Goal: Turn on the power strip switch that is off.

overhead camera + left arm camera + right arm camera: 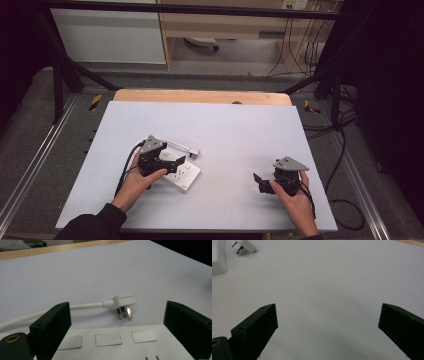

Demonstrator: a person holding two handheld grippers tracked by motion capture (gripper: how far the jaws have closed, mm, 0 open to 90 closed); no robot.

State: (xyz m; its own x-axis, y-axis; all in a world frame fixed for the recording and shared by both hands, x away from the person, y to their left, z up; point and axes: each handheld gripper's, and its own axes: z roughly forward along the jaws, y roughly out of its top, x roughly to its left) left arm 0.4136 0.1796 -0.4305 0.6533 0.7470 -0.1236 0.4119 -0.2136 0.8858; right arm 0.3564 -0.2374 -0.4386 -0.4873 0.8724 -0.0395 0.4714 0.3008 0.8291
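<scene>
A big white table [220, 130] sits in front of the person, with a wooden edge [200, 96] at its far side. On the left part of the table lies a white power strip [184, 174]. Its white cord [82, 306] runs across the table and ends in a white plug [123, 301], which lies on its side just past the strip, with its metal pins showing.

The left hand [137, 182] holds the left gripper [172, 165] right over the power strip. In the left gripper view, its two black jaws stand wide apart, one on each side of the strip. They do not squeeze it.

The right hand [295, 197] holds the right gripper [261, 183] far away from the strip, on the right part of the table. Its jaws are wide open too, with just bare table between them.
</scene>
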